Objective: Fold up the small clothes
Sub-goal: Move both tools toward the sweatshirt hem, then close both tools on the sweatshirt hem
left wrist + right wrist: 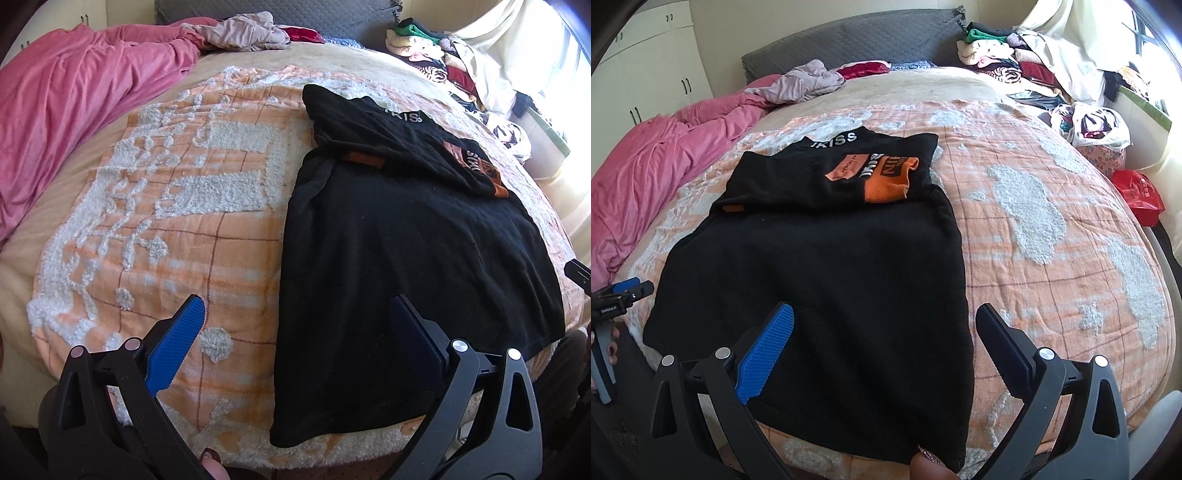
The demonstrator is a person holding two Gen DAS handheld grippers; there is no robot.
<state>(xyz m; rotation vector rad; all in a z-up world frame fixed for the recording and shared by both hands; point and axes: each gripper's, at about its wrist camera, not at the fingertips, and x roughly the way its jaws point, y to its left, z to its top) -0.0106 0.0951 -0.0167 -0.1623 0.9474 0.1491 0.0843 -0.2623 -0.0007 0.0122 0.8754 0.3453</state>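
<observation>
Right now the black shirt (820, 273) lies flat on the orange checked blanket (166, 229) covering the bed, its top part folded down so the orange print faces up. My left gripper (295, 325) hangs over the shirt's near left edge, jaws spread wide, grasping nothing. My right gripper (884, 332) hangs over the near right edge, likewise spread and holding nothing. Beyond, a pink duvet (62, 96) is bunched on the left, and a clothes pile (1015, 62) sits far right.
</observation>
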